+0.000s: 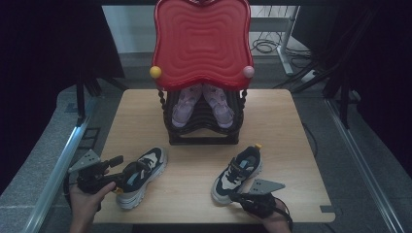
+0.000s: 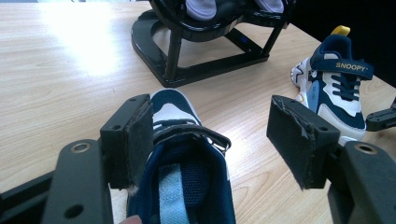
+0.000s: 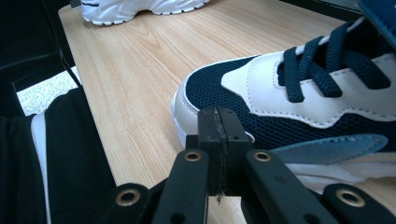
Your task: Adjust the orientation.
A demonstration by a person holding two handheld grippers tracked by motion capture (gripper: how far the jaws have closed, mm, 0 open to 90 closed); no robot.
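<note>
Two navy-and-white sneakers lie on the wooden table point(image 1: 194, 165). The left sneaker point(image 1: 141, 177) has its heel toward my left gripper point(image 1: 116, 174), which is open. In the left gripper view its jaws straddle the shoe's collar point(image 2: 187, 186), with the left pad point(image 2: 133, 140) against the shoe's side and the right pad point(image 2: 299, 140) well clear. The right sneaker point(image 1: 238, 172), marked SNOOPY point(image 2: 336, 88), points its toe toward my right gripper point(image 1: 238, 197). That gripper point(image 3: 218, 130) is shut with nothing in it, its tip right beside the navy toe point(image 3: 280, 107).
A black shoe rack point(image 1: 201, 133) stands at the table's middle back and holds a pair of pink shoes point(image 1: 184, 104). A red wavy panel point(image 1: 201, 43) rises above it. Dark trousers point(image 3: 70, 154) show off the table's near edge.
</note>
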